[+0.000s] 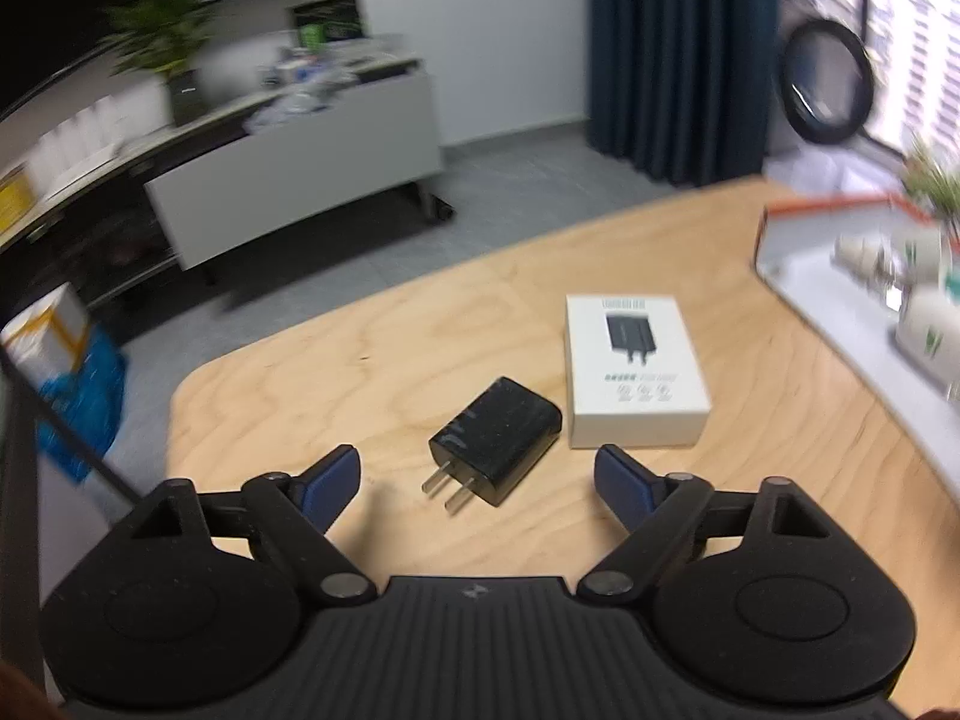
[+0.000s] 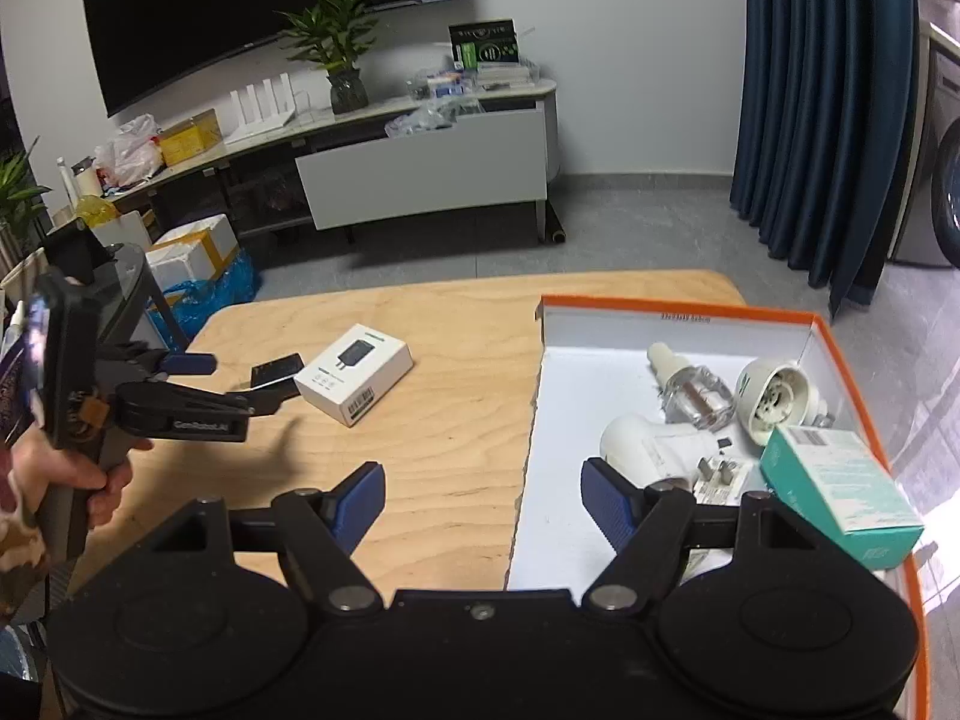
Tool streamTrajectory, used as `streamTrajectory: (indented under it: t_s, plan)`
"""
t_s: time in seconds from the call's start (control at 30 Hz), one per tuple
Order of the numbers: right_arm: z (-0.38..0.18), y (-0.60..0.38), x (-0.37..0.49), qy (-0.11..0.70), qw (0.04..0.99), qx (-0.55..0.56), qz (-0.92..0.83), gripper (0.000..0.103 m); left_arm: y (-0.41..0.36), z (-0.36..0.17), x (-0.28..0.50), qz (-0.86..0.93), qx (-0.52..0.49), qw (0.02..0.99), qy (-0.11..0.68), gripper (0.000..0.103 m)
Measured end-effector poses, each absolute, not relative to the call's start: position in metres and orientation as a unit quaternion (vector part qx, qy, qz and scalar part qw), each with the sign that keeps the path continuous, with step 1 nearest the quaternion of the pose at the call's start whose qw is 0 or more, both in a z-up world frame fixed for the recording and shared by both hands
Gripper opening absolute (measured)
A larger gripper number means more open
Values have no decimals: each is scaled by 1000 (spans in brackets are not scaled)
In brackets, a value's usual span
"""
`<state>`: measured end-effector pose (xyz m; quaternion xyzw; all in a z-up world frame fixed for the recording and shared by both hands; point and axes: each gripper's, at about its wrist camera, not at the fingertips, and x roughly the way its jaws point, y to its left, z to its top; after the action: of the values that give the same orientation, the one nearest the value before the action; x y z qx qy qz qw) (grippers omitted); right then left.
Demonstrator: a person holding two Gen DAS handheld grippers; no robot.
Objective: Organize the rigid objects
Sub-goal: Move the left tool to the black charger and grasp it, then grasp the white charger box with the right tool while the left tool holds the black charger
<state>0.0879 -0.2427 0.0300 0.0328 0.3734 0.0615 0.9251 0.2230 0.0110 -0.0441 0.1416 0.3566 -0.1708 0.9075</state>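
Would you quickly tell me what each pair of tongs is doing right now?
Left tongs: open, empty, black charger lying ahead.
Right tongs: open, empty.

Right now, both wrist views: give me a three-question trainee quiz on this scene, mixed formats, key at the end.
1. True or false: the black two-prong wall charger lies inside the orange-rimmed white cardboard box.
2. Multiple choice: the small white charger carton is A) on the light plywood table, B) in the box, C) held in a gripper.
3. Fill in: the left gripper has its jaws ____ with the charger just ahead of them.

Key: 1 false, it lies on the table; 2 A; 3 open.
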Motion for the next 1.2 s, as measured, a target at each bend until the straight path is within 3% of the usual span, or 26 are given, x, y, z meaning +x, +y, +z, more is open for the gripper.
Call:
streamTrajectory:
  t_s: [0.17, 0.23, 0.3, 0.37, 0.73, 1.0, 1.2]
  plan:
    - [23, -244, 97, 376, 925, 40, 48, 85, 15, -55, 239, -197, 152, 903, 350, 87]
    - [22, -245, 101, 374, 925, 48, 44, 85, 16, -57, 244, -211, 136, 902, 351, 81]
    - [21, -242, 106, 372, 926, 51, 40, 85, 16, -57, 242, -228, 121, 901, 350, 64]
    - [21, -240, 110, 372, 926, 50, 41, 85, 15, -58, 237, -236, 111, 900, 348, 53]
    - [14, -191, 156, 390, 912, 67, 110, 88, 29, -49, 198, -130, 24, 926, 354, 52]
    - [-24, -161, 235, 447, 872, 195, 29, 89, 43, -28, 161, -77, -3, 938, 338, 52]
    - [-45, -129, 271, 468, 866, 173, -31, 93, 43, -25, 151, -55, -33, 940, 335, 52]
